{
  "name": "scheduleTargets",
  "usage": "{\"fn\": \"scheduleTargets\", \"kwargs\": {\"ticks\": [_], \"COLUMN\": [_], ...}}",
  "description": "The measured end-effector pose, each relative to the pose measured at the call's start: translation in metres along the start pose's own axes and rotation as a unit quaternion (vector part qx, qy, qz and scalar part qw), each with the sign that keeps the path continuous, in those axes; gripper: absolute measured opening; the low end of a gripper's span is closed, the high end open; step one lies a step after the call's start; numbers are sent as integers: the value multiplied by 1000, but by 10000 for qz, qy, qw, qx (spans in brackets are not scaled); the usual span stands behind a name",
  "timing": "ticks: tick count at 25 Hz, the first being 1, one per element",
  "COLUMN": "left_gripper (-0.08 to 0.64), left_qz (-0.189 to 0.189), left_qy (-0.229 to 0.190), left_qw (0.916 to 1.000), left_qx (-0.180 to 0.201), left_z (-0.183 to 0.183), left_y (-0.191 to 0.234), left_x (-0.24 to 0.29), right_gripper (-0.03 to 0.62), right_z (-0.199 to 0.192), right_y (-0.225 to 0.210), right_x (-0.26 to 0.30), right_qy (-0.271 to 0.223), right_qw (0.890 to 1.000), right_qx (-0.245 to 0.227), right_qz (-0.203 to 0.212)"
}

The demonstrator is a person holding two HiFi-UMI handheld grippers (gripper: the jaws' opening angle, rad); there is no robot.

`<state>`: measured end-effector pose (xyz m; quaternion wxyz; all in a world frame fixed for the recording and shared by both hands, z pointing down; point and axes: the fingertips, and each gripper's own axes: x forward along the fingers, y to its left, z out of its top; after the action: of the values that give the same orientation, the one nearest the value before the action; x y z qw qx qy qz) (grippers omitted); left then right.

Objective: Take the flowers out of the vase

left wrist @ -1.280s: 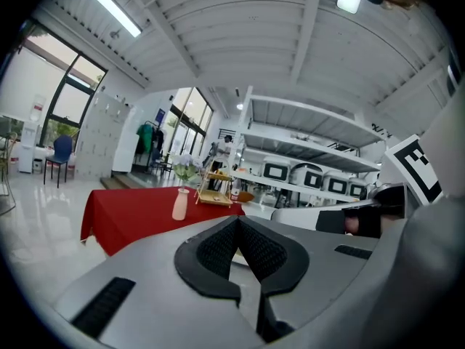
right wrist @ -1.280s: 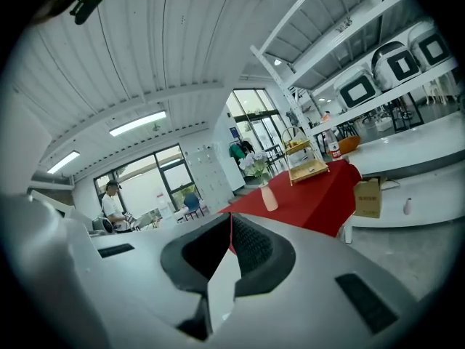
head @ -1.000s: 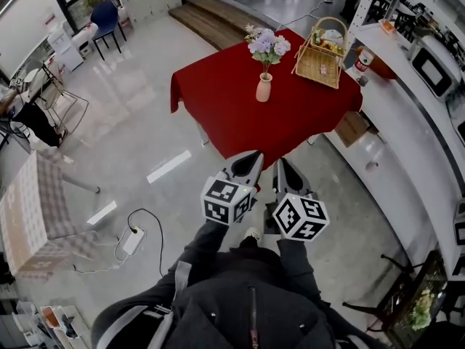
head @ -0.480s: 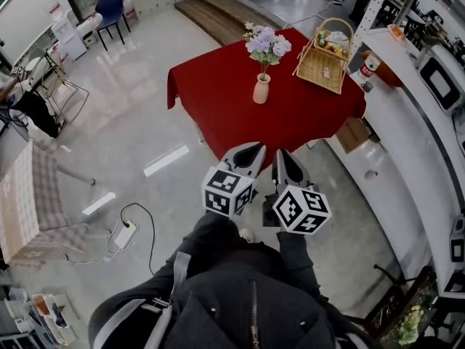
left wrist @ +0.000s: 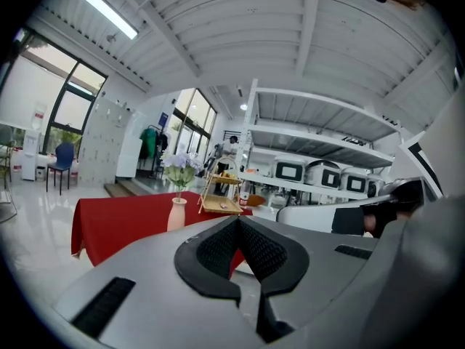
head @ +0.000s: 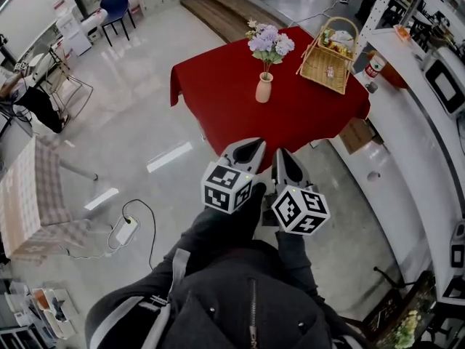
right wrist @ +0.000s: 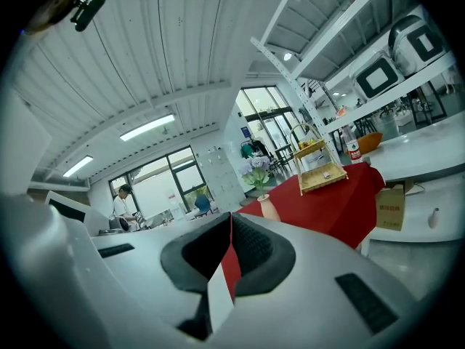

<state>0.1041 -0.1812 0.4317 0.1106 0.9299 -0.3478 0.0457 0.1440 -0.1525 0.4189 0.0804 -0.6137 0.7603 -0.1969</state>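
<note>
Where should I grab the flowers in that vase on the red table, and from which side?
Grip the bare stems between the blooms and the vase mouth, where the bunch is narrowest. Probably come from the near table edge, since the basket stands to the right. The vase is upright, so pull straight up.

There is one square bench with a red cloth [head: 218, 100], one pale pink vase [head: 264, 88], one bunch of purple flowers [head: 269, 44] and one woven straw basket [head: 330, 57].
</note>
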Motion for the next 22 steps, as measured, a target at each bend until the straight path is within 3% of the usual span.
{"fn": "scheduleTargets", "kwargs": {"ticks": [8,22], "left_gripper": [9,9], "left_qz": [118,475], "left_qy": [90,155], "left_qw": [9999,9986], "left_qx": [-67,-196], "left_z": [-4,28], "left_y": [14,58], "left_x": [21,73], "right_gripper": [11,11], "right_z": [-2,22], "right_y": [-14,-38], "right_x": [26,80], "right_qy": [173,523], "right_qw": [9998,9984], "right_qx": [66,180], "right_qz": [39,144]}}
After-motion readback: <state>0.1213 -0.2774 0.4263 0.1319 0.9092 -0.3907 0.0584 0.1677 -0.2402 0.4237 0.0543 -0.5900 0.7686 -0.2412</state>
